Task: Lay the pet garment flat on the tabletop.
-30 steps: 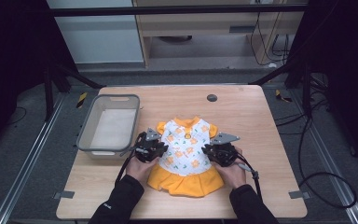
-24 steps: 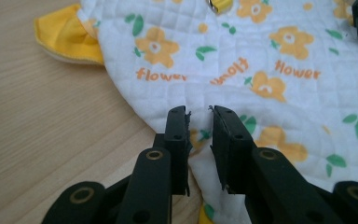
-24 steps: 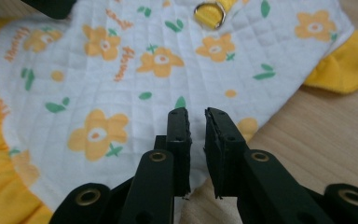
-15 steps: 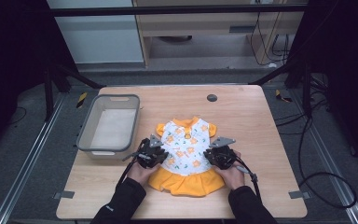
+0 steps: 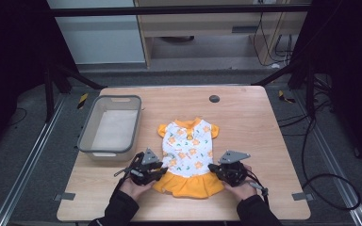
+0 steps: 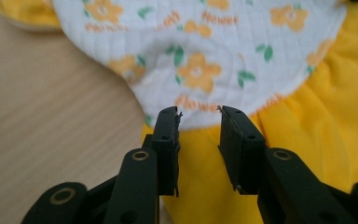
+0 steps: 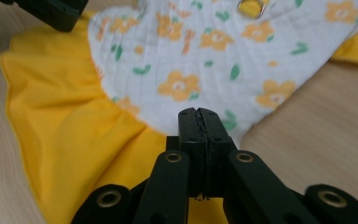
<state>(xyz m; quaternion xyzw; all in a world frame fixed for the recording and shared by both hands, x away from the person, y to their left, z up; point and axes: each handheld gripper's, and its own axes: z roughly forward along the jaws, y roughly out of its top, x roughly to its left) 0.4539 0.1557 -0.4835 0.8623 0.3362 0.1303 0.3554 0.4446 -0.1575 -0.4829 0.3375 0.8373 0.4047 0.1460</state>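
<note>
We see a small dress [image 5: 187, 155], white floral bodice above an orange skirt, lying flat on the wooden table [image 5: 254, 122] just right of a grey tray [image 5: 109, 127]. We judge it light, soft and limp, best pinched through both layers at the waist seam on either side. The left gripper [image 6: 198, 128] stands at the left waist edge with jaws parted over the seam. The right gripper [image 7: 200, 122] at the right edge has its jaws pressed together; whether fabric lies between them we cannot tell.
</note>
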